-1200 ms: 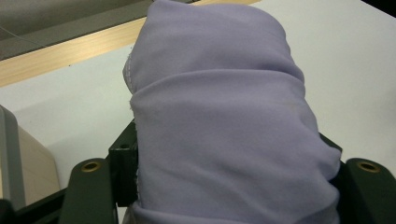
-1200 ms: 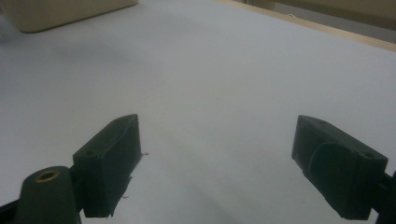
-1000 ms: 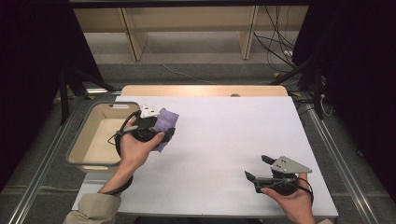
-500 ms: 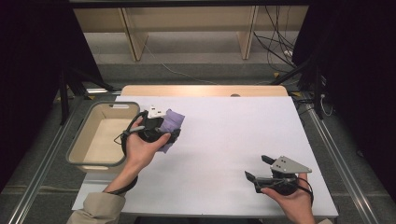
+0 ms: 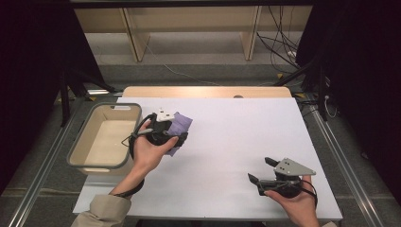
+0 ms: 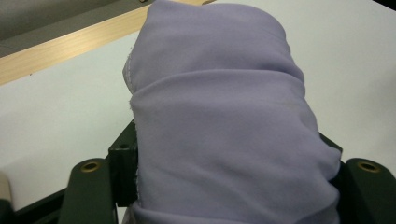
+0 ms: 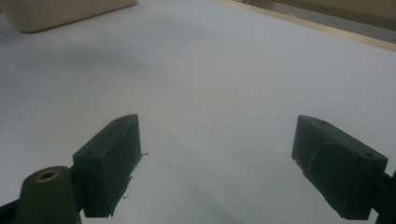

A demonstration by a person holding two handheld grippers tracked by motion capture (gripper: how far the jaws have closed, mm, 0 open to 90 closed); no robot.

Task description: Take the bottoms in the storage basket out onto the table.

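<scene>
A bunched lavender cloth is at the left of the white table, just right of the bin. My left gripper is shut on it. In the left gripper view the cloth bulges up between the two black jaws and hides most of them. My right gripper rests low at the table's near right, held in a hand, its jaws apart. The right gripper view shows the right gripper with only bare table between its fingers.
A beige bin with a grey rim stands at the table's left edge, beside the left hand; its corner shows far off in the right gripper view. A wooden strip borders the far edge, with shelving and cables behind.
The left hand and the cloth have shifted a little to the right, away from the bin. The right hand has kept still.
</scene>
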